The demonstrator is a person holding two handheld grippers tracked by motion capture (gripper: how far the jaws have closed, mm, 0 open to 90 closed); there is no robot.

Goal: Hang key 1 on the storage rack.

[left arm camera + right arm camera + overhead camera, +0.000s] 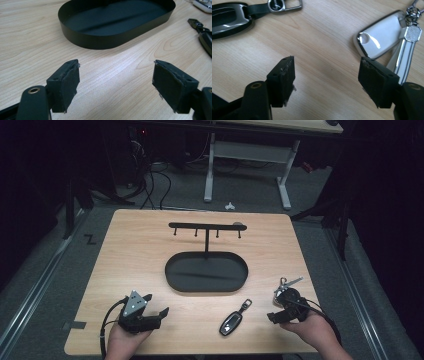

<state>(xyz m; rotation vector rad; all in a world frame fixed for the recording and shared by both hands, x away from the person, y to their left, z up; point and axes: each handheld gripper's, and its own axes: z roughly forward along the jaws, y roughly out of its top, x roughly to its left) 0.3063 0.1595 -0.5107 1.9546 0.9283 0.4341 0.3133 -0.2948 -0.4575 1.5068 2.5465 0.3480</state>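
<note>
surface (135,250): pale wood, fine grain lines. oval tray (172,279): matte black, with black hook rack (206,225) on black post. dark key fob (230,323): glossy black-grey, silver clip. white key fob (382,35): white, chrome edge; flat key (404,53) beside it silver with dark stripes. jaws of both grippers black. floor (40,270): grey carpet.

Two hands enter from six o'clock: the left hand (122,340) holds the black two-jaw left gripper (159,311), the right hand (312,330) the black right gripper (274,316), both with fingers (65,85) spread wide.
</note>
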